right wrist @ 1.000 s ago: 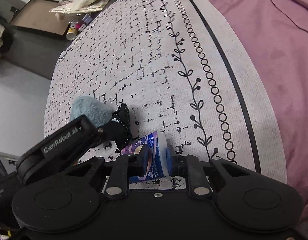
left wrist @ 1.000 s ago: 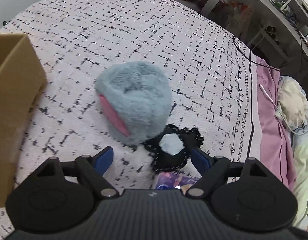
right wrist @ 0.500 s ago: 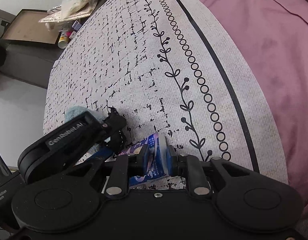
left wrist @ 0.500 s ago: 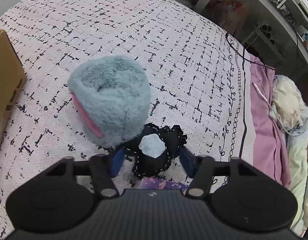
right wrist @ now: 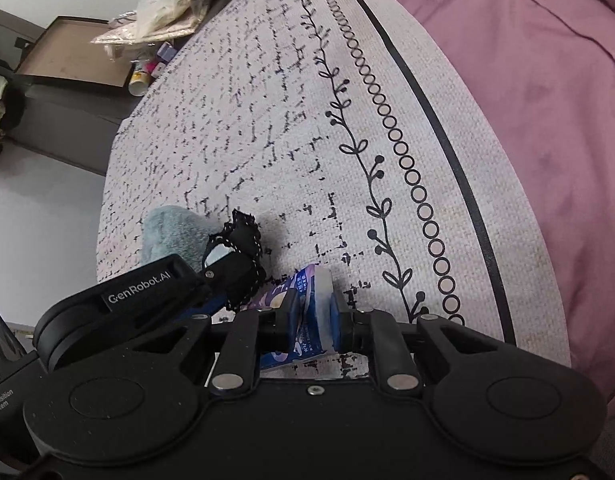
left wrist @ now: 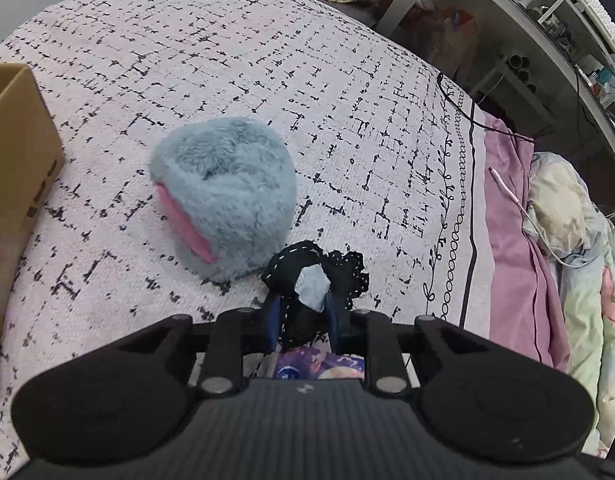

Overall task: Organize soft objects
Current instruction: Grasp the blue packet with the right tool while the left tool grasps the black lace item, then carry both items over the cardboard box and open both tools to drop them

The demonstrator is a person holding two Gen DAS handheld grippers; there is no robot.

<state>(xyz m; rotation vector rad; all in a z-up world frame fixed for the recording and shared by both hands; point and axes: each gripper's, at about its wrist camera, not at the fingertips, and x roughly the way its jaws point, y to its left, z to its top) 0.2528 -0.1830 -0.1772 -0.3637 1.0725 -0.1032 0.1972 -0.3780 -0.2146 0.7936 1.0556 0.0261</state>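
A black fabric piece (left wrist: 285,276) with white stitching and a pale blue patch lies on the white patterned bedspread (left wrist: 267,60). My left gripper (left wrist: 303,318) is closing on it, and its blue pads press both sides. Just beyond to the left sits a fluffy blue plush (left wrist: 223,196) with a pink ear. In the right wrist view my right gripper (right wrist: 313,316) is shut on a blue and purple tissue packet (right wrist: 309,300) and still tightening. To its left are the left gripper (right wrist: 223,276), the black fabric (right wrist: 247,248) and the plush (right wrist: 167,228).
A cardboard box (left wrist: 15,184) stands at the left edge of the bed. A purple sheet (right wrist: 527,120) and crumpled bedding (left wrist: 567,208) lie to the right. A black cable (left wrist: 487,124) crosses the bed's far corner, by a cluttered desk (left wrist: 547,20).
My left gripper's jaws went from wide open to closed on the black fabric piece, which now bunches up between the pads. The right gripper kept its hold on the packet.
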